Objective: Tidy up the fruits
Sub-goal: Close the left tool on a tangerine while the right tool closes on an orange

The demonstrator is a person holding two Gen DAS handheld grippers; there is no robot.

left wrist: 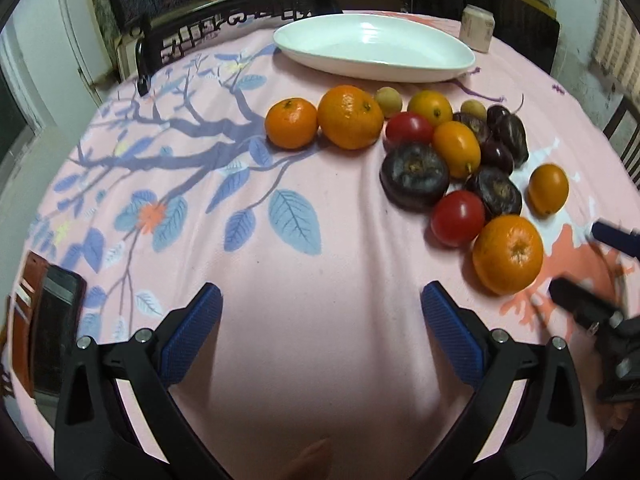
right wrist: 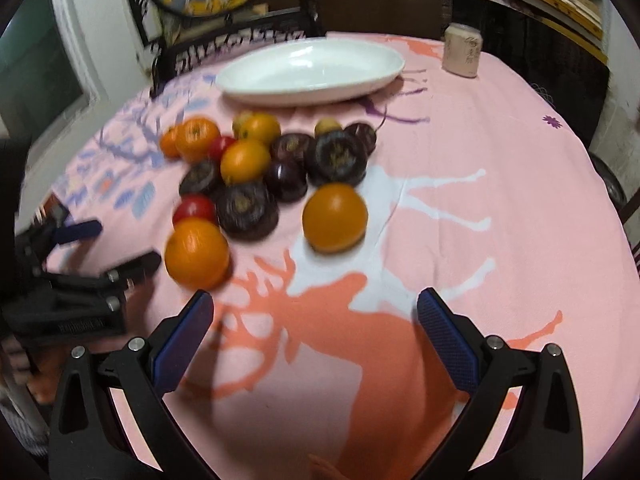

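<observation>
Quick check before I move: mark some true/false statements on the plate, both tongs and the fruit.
1. The white plate holds no fruit. True.
2. The left tongs grip an orange. False: they are open, holding nothing.
3. The right tongs are open. True.
4. The nearest orange lies on the plate. False: it lies on the tablecloth.
5. Two red tomatoes lie among the fruit. True.

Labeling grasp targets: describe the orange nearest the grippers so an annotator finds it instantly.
Start at the white oval ceramic dish at the pink tablecloth's far side, then come down through the fruit cluster to its near end. The round orange citrus lies there, beside a red tomato; it is the nearest fruit, on the coral deer print.
</observation>
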